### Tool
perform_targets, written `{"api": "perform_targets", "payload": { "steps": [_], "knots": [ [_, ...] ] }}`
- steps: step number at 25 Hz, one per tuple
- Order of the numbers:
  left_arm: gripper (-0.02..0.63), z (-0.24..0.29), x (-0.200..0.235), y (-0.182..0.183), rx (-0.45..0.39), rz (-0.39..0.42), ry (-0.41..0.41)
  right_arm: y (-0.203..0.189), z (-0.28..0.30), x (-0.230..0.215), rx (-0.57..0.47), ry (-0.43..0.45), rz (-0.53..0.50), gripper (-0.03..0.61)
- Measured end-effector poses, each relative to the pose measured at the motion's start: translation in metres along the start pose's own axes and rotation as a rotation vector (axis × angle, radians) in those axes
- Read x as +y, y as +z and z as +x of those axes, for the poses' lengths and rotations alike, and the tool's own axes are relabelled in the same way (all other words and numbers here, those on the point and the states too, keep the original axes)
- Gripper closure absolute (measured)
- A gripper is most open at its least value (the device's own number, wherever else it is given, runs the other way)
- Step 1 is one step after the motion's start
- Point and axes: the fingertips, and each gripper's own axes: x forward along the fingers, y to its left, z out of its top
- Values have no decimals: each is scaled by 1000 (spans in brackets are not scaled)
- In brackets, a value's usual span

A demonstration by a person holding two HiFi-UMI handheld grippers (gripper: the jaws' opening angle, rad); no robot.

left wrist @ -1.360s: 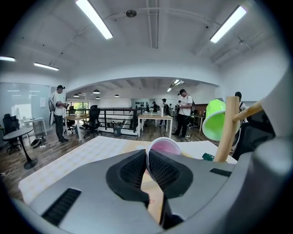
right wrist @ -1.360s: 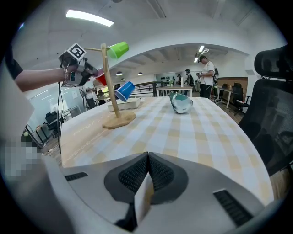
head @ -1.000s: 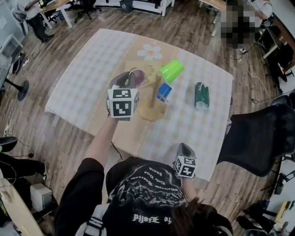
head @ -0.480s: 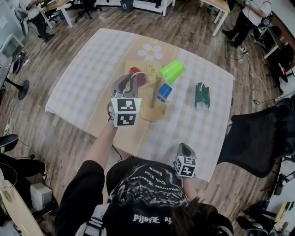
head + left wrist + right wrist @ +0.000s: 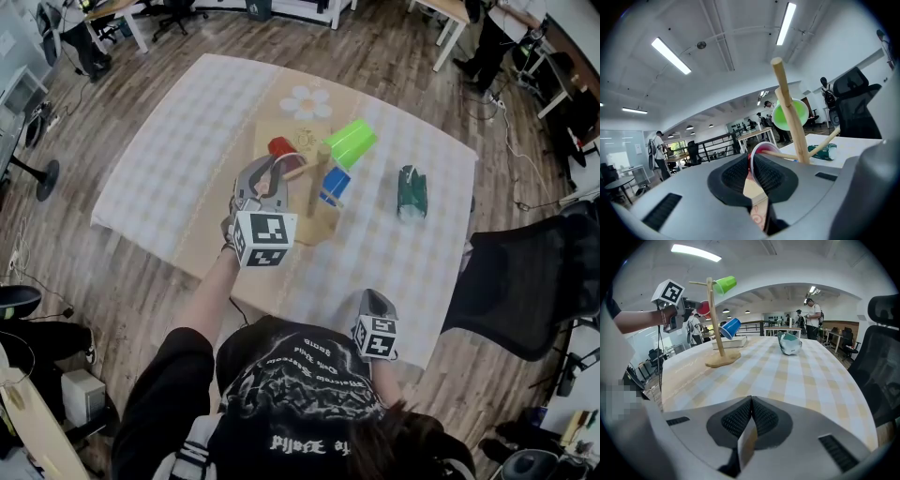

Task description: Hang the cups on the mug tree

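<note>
**A:** What does the left gripper (image 5: 752, 161) have?

**B:** Its ribbed black pads are pinched on the thin wall of the red cup (image 5: 764, 145), right at the pale round rim. The cup is held up off the table beside the mug tree (image 5: 790, 112). A slim side peg runs from the trunk to the cup's mouth, but I can't tell whether its tip is inside.

**A:** And the right gripper (image 5: 751, 401)?

**B:** Its jaws are pressed together with nothing between them. It sits low at the near edge of the table (image 5: 169, 169), well apart from the tree.

**A:** Describe the tree.

**B:** It's bare light wood, a round upright trunk with thin dowel pegs angling out, on a flat rounded base. A bright green cup (image 5: 351, 142), tapered and smooth like plastic, hangs from an upper peg with its mouth toward the trunk. A blue cup (image 5: 334, 186) hangs lower on the same side, tilted.

**A:** Are there any cups left on the table?

**B:** One dark green cup (image 5: 410, 192) lies on its side on the cloth, to the right of the tree and apart from it.

**A:** What's the cloth like?

**B:** It's matte, in pale yellow and white checks, with a white flower print (image 5: 306, 105) at the far side. The floor below is wood plank, and a black mesh-backed chair (image 5: 525, 281) stands at the table's right corner.
</note>
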Motion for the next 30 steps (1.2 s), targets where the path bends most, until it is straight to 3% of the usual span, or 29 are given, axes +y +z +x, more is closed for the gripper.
{"api": "perform_targets", "payload": {
  "steps": [16,30],
  "knots": [
    [557,-11,-28,-7,-44,154,-41,-2,2,2,18,12,-27,571],
    [549,-17,-43,-26,1,196,-63,-3,-1,3,22,7,-33,571]
  ]
}}
